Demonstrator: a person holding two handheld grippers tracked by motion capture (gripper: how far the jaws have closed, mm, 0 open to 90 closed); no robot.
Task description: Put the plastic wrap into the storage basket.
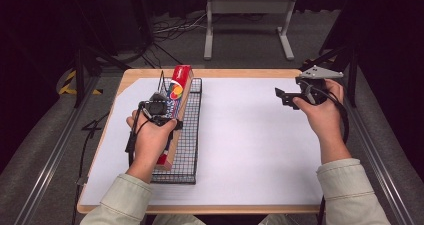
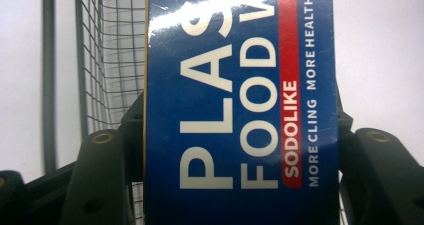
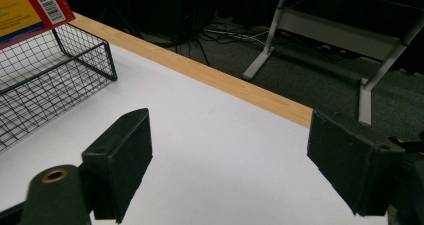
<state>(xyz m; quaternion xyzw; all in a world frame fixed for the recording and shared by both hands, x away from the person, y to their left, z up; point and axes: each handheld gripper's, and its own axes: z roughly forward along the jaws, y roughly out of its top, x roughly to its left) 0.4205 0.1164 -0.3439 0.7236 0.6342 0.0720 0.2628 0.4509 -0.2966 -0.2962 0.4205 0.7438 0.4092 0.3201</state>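
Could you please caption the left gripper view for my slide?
Left gripper shut on a long blue cardboard food-wrap box beside a black wire-mesh basket.

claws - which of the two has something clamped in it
The left claw: its jaws are shut on the long food wrap box over the wire basket. The right claw is open with nothing between its jaws, above the white table.

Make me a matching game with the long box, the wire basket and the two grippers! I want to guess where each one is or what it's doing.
Things:
1. long box
2. wire basket
3. left gripper
4. right gripper

Places or states:
A. jaws wide apart, holding nothing, over the white table top
B. jaws closed on the box
C. black mesh, sitting on the table's left side
D. blue and red, lying in the basket

Pairs: 1-D, 2-C, 3-B, 4-A
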